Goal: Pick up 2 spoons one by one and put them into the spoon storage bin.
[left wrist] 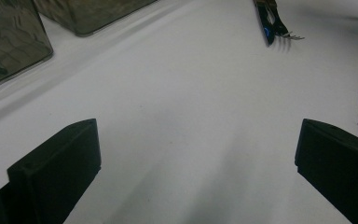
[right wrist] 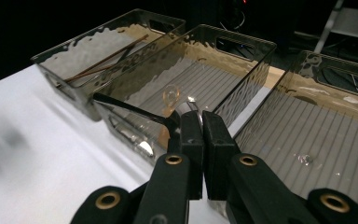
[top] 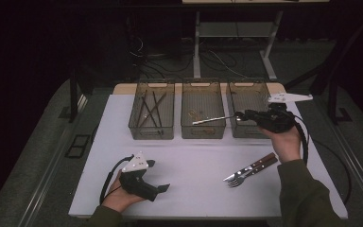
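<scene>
My right gripper is raised at the gap between the middle bin and the right bin. It is shut on a slim metal utensil, apparently a spoon, pinched near its shiny end. The handle reaches left over the middle bin. My left gripper rests in the person's hand at the table's front left, open, with bare white tabletop between its jaws.
A fork and a wooden-handled knife lie together on the white table at front right. The left bin holds several thin dark sticks. Small gold pieces lie in the middle bin.
</scene>
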